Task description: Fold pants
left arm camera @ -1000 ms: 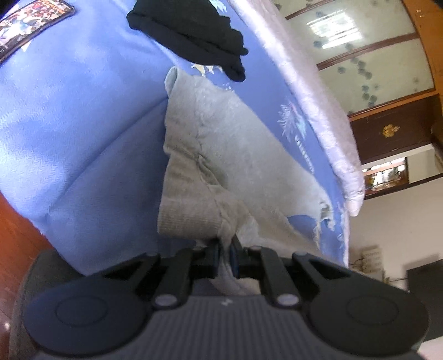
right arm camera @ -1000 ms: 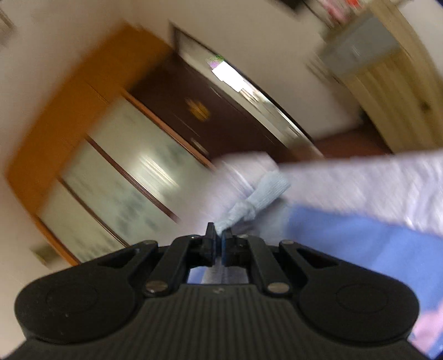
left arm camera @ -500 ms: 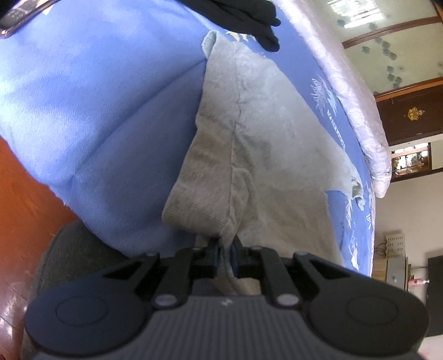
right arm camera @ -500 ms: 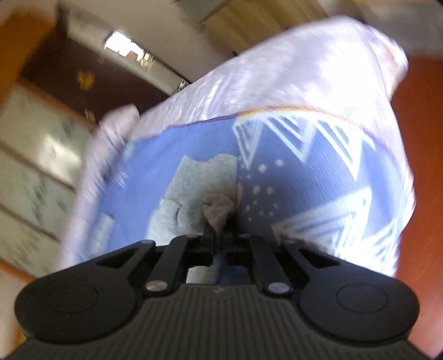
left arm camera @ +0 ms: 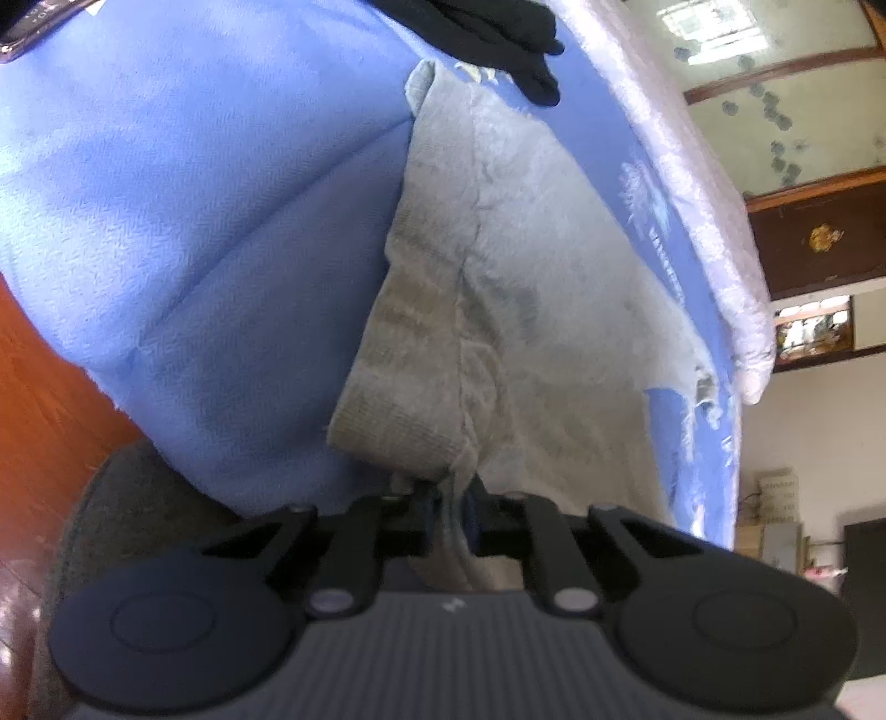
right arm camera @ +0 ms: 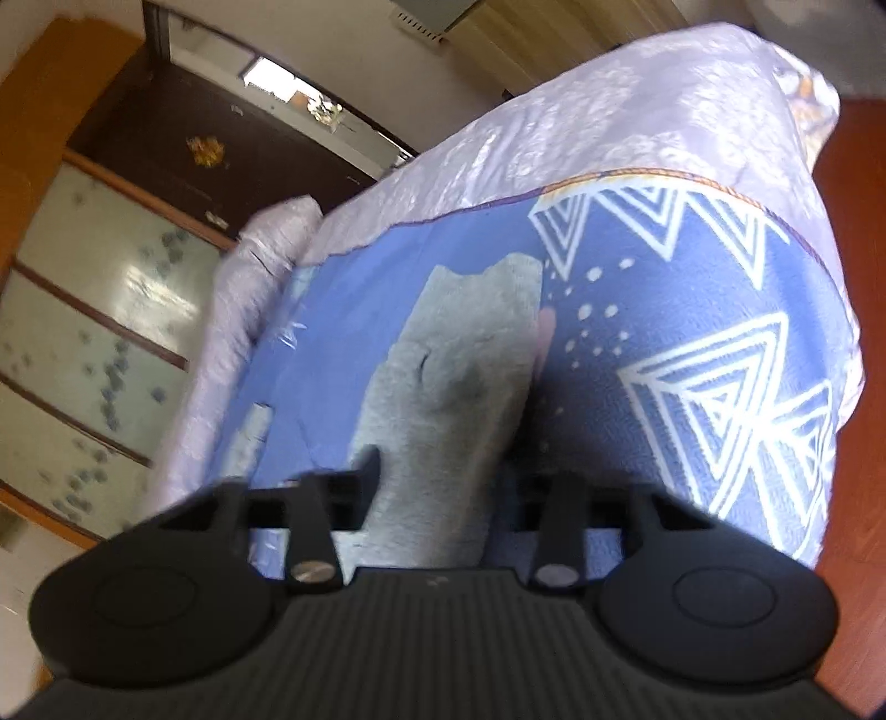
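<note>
Grey pants [left arm camera: 498, 277] lie on a blue bedspread [left arm camera: 194, 194]. In the left wrist view my left gripper [left arm camera: 449, 507] is shut on the ribbed waistband corner of the pants at the near edge of the bed. In the right wrist view the pants [right arm camera: 459, 360] lie flat on the blue patterned cover, and my right gripper [right arm camera: 437, 471] is open with its fingers spread on either side of the near end of the grey cloth, gripping nothing.
A black garment [left arm camera: 487, 33] lies on the bed beyond the pants. A pale quilt [right arm camera: 609, 127] runs along the bed's far edge. A red-brown wooden floor [left arm camera: 39, 399] lies beside the bed. A wardrobe with frosted doors [right arm camera: 83, 332] stands behind.
My right gripper has swung down over the bed, opened and let go of the grey cloth, which now lies flat. My left gripper still grips the waistband, hardly moved.
</note>
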Tool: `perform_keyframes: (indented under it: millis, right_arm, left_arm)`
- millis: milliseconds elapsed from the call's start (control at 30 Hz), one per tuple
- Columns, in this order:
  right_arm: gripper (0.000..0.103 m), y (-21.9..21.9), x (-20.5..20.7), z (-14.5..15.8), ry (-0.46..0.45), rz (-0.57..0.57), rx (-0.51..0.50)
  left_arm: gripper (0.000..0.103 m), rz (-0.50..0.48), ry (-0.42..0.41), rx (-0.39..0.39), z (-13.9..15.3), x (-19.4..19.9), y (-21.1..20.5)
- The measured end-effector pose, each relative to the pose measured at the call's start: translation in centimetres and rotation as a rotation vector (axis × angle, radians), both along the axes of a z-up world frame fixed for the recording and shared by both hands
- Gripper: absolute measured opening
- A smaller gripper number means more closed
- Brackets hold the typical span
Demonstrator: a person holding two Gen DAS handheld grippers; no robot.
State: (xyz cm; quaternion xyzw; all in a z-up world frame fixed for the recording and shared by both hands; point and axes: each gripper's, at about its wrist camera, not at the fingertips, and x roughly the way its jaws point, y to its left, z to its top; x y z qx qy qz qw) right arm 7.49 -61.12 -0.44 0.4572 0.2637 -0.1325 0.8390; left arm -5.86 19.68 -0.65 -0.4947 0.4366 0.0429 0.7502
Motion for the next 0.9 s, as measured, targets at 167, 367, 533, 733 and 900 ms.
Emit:
perform_keyframes:
  millis: [167, 367, 533, 733, 900]
  right_arm:
    - [0.005, 0.7, 0.9, 2.9, -0.138, -0.016, 0.001]
    - [0.005, 3.4, 7.7, 8.2, -0.267, 0.041, -0.039]
    - [0.005, 7.6, 16.6, 11.0, -0.292, 0.092, -0.091]
    - [0.005, 14.0, 30.4, 10.6, -0.210, 0.157, -0.145]
    - [0.040, 22.4, 43.2, 8.1, -0.107, 0.307, -0.321]
  left_arm:
    - [0.008, 0.071, -0.103, -0.089, 2.3, 0.2, 1.8]
    - [0.008, 0.188, -0.224, -0.186, 4.0, 3.2, 4.9]
    - [0.008, 0.261, -0.256, -0.194, 4.1, 8.1, 7.5]
    - [0.008, 0.335, -0.223, -0.199, 1.8, 14.5, 10.2]
    - [0.042, 0.445, -0.153, -0.163, -1.7, 20.9, 12.4]
